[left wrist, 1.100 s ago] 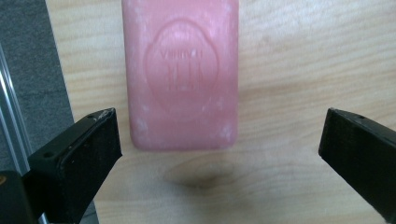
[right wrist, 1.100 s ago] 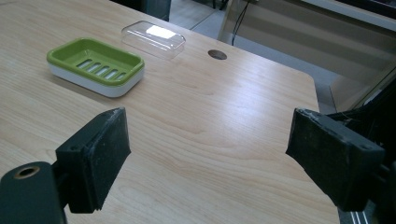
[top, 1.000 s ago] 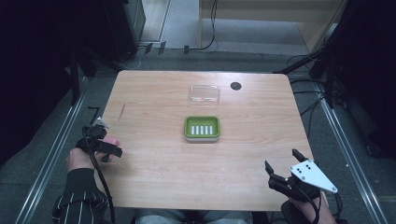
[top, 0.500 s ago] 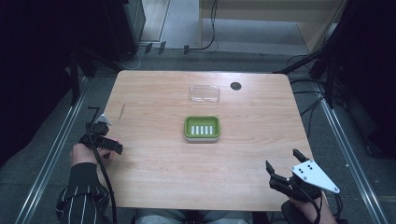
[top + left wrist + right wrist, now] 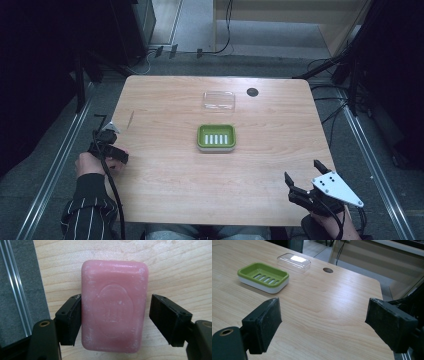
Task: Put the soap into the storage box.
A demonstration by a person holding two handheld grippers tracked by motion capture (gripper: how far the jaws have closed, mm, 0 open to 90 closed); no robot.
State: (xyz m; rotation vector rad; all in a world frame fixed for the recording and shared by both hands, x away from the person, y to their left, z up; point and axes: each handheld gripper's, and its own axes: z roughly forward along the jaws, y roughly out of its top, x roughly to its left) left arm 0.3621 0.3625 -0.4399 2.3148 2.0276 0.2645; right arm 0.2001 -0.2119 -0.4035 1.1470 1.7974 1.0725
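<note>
A pink soap bar (image 5: 113, 307) lies flat on the wooden table (image 5: 200, 190) near its left edge. My left gripper (image 5: 117, 320) points down over it at the left side of the table (image 5: 106, 145). Its jaws have just been closing around the bar. The left pad (image 5: 72, 322) meets the bar's side, while a narrow gap remains at the right pad (image 5: 168, 322). My right gripper (image 5: 303, 176) hovers at the table's near right corner, open with nothing between its pads (image 5: 324, 322). A green soap dish (image 5: 216, 137) (image 5: 263, 277) sits mid-table.
A clear plastic lid (image 5: 219, 101) (image 5: 294, 262) lies just behind the dish. Beside it is a round hole (image 5: 252, 92) in the tabletop. Metal rails and grey floor run along both sides of the table.
The left gripper's jaws stand closer together than before, and the hand has barely shifted. The right gripper has kept still.
</note>
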